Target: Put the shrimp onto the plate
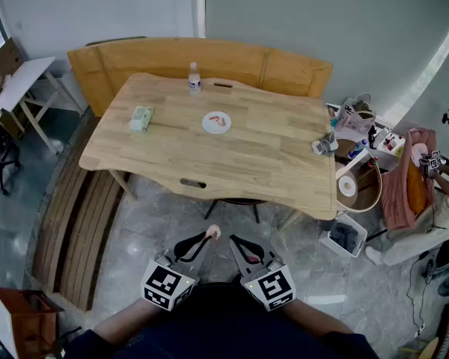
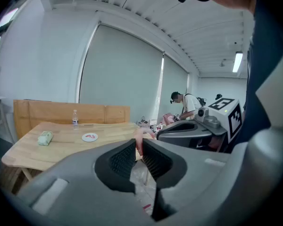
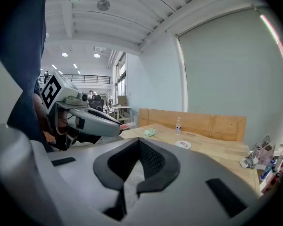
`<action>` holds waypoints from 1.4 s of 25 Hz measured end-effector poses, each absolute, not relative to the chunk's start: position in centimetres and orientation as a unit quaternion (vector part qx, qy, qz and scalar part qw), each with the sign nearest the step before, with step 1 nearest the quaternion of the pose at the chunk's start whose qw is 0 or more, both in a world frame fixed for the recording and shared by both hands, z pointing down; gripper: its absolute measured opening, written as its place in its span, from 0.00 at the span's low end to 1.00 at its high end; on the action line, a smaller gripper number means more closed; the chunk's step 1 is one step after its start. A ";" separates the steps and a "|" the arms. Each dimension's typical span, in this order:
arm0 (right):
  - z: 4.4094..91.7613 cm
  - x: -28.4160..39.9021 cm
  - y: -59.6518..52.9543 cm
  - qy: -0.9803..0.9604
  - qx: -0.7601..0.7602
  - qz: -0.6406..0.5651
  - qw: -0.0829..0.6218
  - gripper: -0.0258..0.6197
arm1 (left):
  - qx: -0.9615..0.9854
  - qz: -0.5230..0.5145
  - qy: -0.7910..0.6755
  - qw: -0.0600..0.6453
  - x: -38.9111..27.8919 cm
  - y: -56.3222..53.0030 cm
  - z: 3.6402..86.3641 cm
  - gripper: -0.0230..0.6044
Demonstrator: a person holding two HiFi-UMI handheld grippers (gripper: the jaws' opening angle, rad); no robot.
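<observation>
Left gripper [image 1: 211,235] is clamped tight on a pink shrimp [image 1: 214,230], hanging over the floor, well short of the desk's [image 1: 269,155] near edge. Right gripper [image 1: 236,241] sits just beside it, jaws pressed together on nothing. Up on the desk, the white plate [image 1: 206,123] lies mid-desk, toward the far edge, a second shrimp [image 1: 219,120] on it. A water bottle [image 1: 194,78] stands at the far edge, a green pack [image 1: 141,118] near the left edge
</observation>
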State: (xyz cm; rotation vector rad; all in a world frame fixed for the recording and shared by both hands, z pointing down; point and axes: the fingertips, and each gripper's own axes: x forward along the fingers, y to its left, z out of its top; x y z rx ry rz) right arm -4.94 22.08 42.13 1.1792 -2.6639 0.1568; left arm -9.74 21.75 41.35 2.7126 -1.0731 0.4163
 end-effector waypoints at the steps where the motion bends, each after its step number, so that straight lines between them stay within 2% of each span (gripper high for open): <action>1: 42.2 -4.9 22.1 -0.907 0.401 0.053 0.112 0.05 | 0.916 0.140 -0.362 0.097 -9.7 21.7 41.4 0.11; 14: 42.3 -3.9 21.4 -0.906 0.405 0.056 0.109 0.05 | 0.915 0.142 -0.362 0.108 -8.9 21.3 41.8 0.11; 35: 43.2 3.6 19.6 -0.919 0.375 0.049 0.113 0.05 | 0.891 0.125 -0.422 0.109 -3.8 19.1 40.9 0.11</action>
